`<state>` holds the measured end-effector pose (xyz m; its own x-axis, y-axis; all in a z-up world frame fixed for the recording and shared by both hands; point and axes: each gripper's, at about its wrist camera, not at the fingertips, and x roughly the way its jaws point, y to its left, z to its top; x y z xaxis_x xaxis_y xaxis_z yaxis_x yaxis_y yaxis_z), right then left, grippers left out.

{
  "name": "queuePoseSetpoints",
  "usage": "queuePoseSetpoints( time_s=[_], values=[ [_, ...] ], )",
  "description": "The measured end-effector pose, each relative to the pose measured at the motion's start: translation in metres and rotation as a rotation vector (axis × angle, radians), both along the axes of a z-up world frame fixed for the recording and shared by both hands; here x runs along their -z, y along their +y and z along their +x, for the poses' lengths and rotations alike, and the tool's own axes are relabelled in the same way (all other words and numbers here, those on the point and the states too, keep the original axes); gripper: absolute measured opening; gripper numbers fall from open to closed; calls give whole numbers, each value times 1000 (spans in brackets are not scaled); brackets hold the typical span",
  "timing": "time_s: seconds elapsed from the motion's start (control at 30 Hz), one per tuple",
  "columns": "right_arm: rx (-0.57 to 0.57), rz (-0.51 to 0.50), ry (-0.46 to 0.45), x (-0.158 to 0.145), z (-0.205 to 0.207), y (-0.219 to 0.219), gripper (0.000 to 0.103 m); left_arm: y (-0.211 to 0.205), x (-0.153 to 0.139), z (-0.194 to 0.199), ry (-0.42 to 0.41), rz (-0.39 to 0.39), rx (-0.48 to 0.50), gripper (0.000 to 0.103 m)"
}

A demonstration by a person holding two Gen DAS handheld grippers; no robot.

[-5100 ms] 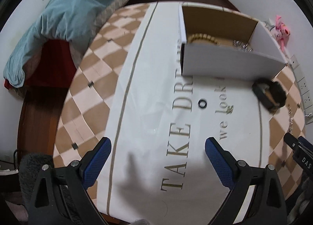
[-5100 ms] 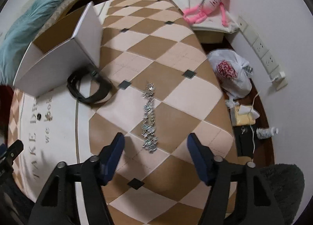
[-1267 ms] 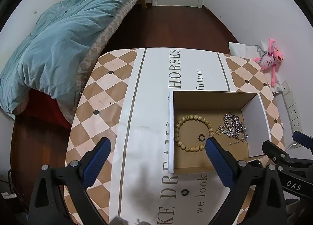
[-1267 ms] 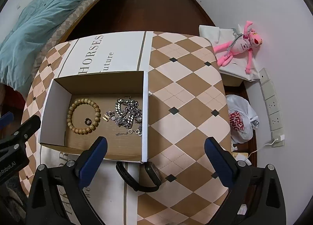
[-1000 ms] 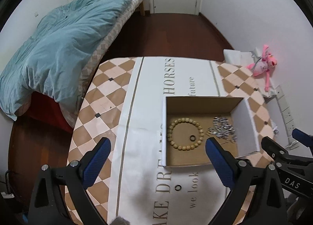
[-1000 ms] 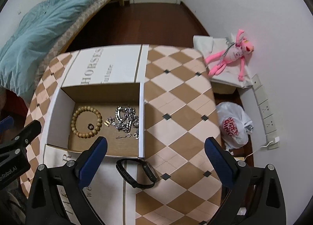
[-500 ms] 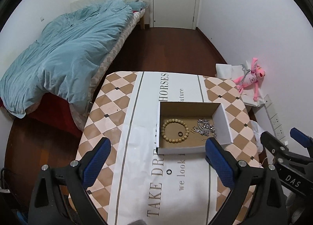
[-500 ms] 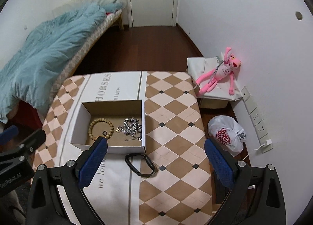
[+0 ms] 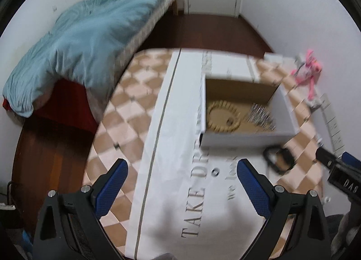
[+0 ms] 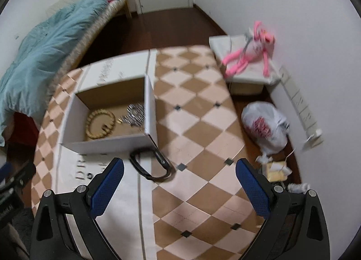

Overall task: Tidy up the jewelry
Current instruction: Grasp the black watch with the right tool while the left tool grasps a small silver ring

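With both the left gripper [image 9: 180,183] and right gripper [image 10: 179,179] spread empty, the black wristband [image 10: 150,164], just beside the box [image 10: 108,144], is best approached squarely

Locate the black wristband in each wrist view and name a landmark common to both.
Left wrist view: the black wristband lies right of centre on the tablecloth, just in front of the box's near right corner.
Right wrist view: it lies lower centre, just in front of that same corner.
Shared landmark: the white cardboard box holding the wooden bead bracelet.
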<state>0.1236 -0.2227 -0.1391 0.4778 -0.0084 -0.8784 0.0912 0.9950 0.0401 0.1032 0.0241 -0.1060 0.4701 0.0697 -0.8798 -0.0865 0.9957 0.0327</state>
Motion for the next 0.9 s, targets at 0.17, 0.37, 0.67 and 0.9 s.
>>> queuePoseSetpoints(
  time_s=[0.17, 0.37, 0.67, 0.9],
  values=[
    [9, -16, 37, 47, 14, 1, 84, -4, 47, 8, 81, 1, 5, 98],
    [9, -9, 81, 76, 24, 1, 72, -15, 73, 18, 122, -34, 42, 91],
    [-15, 23, 87, 87, 28, -1, 33, -33, 92, 19, 153, -51, 106, 43],
    [-22, 25, 68, 82, 24, 0, 20, -42, 87, 15, 140, -73, 139, 9]
  ],
)
